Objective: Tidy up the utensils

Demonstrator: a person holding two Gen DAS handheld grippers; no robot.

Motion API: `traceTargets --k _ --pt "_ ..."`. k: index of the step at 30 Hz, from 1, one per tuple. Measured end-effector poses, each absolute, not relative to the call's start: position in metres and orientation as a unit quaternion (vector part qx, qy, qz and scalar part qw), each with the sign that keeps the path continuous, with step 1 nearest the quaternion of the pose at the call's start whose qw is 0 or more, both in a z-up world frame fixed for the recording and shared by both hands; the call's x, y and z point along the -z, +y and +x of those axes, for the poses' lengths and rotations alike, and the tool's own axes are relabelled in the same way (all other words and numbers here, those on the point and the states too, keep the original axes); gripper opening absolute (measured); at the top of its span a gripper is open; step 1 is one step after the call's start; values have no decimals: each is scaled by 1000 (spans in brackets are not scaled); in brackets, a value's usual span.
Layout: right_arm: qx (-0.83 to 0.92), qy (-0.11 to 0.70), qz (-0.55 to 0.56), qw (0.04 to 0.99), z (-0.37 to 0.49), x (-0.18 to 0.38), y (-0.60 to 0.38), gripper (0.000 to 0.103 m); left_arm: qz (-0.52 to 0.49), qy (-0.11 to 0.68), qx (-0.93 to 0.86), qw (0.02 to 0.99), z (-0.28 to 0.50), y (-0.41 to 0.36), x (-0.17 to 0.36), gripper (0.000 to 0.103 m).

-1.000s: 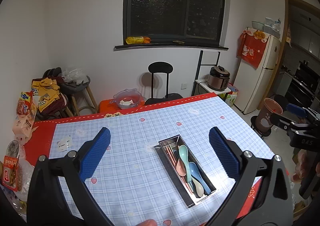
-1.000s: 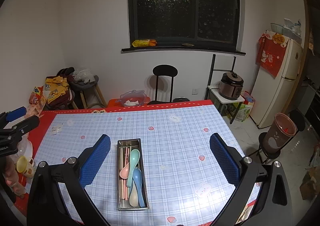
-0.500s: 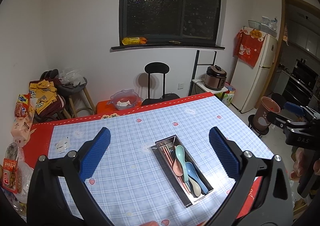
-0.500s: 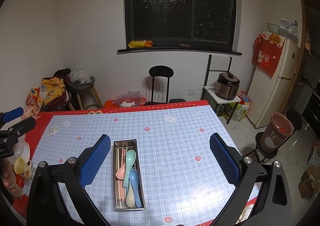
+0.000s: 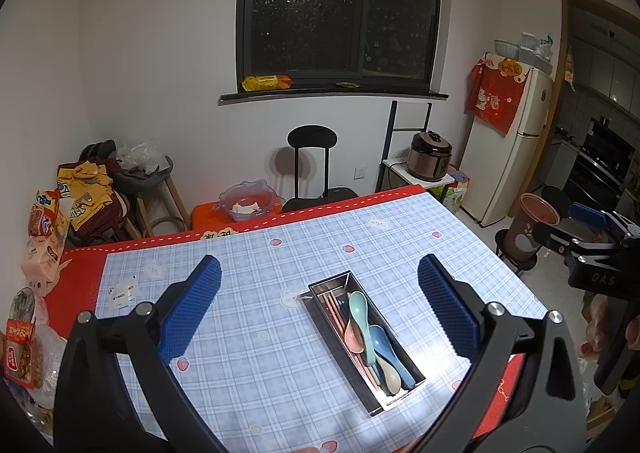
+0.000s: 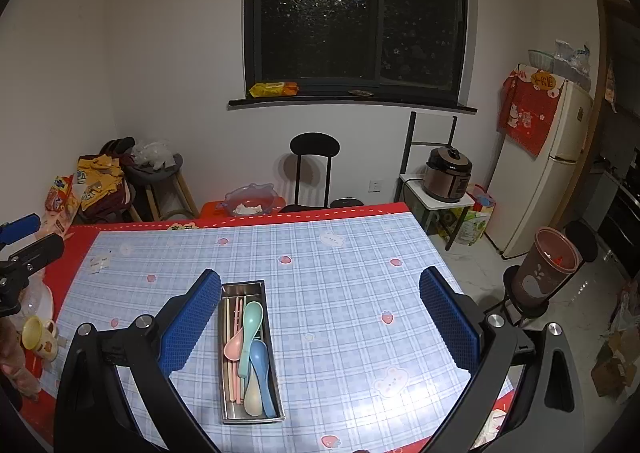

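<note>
A steel utensil tray [image 5: 394, 401] [image 6: 231, 417] lies on the blue checked tablecloth [image 5: 256, 353] [image 6: 340, 285]. It holds a green spoon [image 5: 358, 307] [image 6: 252, 319], a pink spoon [image 5: 354, 337] [image 6: 232, 349], a blue spoon [image 5: 384, 345] [image 6: 260, 361], a beige spoon [image 6: 253, 397] and pink chopsticks [image 5: 334, 309] [image 6: 230, 377]. My left gripper [image 5: 320, 309] is open and empty, held high above the table. My right gripper [image 6: 320, 313] is open and empty, also held high. Each gripper shows at the edge of the other's view [image 5: 596, 249] [image 6: 24, 249].
A small paper slip [image 5: 122, 293] [image 6: 99, 263] lies at the table's left. A yellow cup [image 6: 36, 337] and snack packets [image 5: 24, 349] sit at the left edge. A black chair [image 6: 314, 173], stool, rice cooker [image 6: 448, 175], fridge and bin [image 6: 544, 273] stand around the table.
Both grippers have drawn back and risen a little, so the tray looks smaller and farther. Both stay open. The tray and utensils have not moved.
</note>
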State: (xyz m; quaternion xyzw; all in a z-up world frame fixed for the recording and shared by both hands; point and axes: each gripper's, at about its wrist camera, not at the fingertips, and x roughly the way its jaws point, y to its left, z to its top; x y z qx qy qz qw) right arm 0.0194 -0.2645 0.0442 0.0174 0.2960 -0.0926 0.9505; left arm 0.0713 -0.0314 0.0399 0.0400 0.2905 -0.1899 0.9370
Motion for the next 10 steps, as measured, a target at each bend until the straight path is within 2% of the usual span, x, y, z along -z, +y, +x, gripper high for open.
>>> traceTargets --k 10 --pt "93 300 20 949 20 -40 -265 97 36 298 185 936 74 -30 -36 97"
